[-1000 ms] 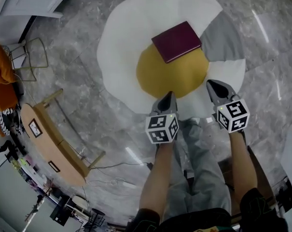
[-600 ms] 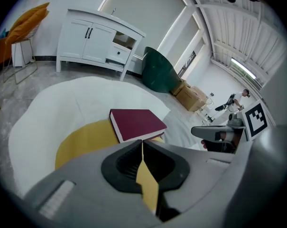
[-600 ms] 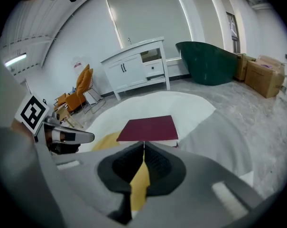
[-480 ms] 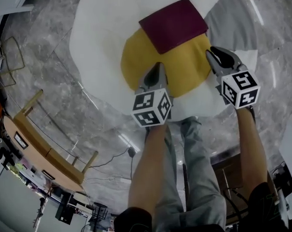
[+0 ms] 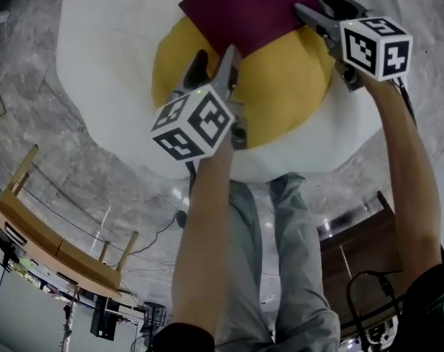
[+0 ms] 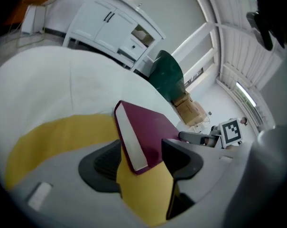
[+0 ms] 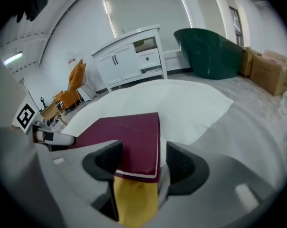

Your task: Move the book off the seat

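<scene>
A maroon book (image 5: 244,9) lies flat on the yellow middle (image 5: 280,94) of a white, egg-shaped seat (image 5: 104,72). My left gripper (image 5: 216,59) reaches the book's near corner; its jaws have just been opening and stand open. In the left gripper view the book (image 6: 150,127) has its corner between the pads (image 6: 105,163), which do not press on it. My right gripper (image 5: 315,9) is at the book's right edge, also just opened. In the right gripper view the book (image 7: 129,137) has a corner between the open jaws, untouched.
A wooden bench (image 5: 53,244) stands on the marble floor at lower left, with cables beside it. The person's legs (image 5: 280,270) are below the seat. Beyond the seat stand a white cabinet (image 7: 131,56), a green tub (image 7: 209,51), cardboard boxes (image 7: 271,70) and an orange chair (image 7: 74,77).
Both grippers have moved down and forward onto the seat, up to the book. Their jaws were shut earlier and now stand open.
</scene>
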The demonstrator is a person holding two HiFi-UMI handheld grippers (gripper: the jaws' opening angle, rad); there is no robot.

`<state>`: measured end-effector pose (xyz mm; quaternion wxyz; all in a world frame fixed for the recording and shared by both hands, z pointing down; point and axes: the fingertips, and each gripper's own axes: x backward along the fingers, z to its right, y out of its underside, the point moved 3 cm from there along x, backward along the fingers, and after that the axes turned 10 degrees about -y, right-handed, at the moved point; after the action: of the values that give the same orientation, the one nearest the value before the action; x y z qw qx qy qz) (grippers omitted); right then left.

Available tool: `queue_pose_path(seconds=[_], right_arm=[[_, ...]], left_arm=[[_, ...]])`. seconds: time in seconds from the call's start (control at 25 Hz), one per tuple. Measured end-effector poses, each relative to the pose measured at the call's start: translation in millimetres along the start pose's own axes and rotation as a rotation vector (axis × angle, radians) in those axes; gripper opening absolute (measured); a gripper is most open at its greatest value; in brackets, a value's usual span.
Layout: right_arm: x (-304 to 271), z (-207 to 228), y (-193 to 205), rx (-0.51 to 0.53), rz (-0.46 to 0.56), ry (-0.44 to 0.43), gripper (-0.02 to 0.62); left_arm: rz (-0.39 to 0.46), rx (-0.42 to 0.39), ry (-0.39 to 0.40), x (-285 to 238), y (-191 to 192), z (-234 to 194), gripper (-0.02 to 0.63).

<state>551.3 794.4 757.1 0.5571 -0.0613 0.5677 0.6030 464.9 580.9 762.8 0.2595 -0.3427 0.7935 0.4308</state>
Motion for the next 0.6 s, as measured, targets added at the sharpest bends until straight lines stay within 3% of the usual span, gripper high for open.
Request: queue_pose_path(seconds=[0.12, 0.16, 0.24, 0.4, 0.48, 0.6], right_arm=[[-7.1, -0.6, 11.3, -0.041, -0.03, -0.069, 0.28], [-7.4, -3.5, 13.5, -0.049, -0.036, -0.074, 0.251], [-6.7, -9.7, 15.9, -0.053, -0.043, -0.059, 0.238], [3.4, -20.7, 23.4, -0.078, -0.066, -0.047, 0.238], [10.3, -29.9, 24.1, -0.055, -0.08, -0.081, 0.22], [13.5, -48.7, 19.9, 0.021, -0.094, -0.15, 0.195]], left_arm=[[-0.044, 0.038, 0.039, -7.6, 10.5, -4.3, 0.259], [-0.052, 0.026, 0.055, -8.8, 12.0, -2.8, 0.25], [-0.068, -0.019, 0.072, -9.8, 14.0, 1.4, 0.183], [-0.098, -0.138, 0.051, -2.4, 18.0, 5.6, 0.17], [-0.088, -0.206, 0.031, 6.6, 16.1, 5.2, 0.166], [-0.053, -0.211, -0.014, 27.5, 14.7, -1.9, 0.166]])
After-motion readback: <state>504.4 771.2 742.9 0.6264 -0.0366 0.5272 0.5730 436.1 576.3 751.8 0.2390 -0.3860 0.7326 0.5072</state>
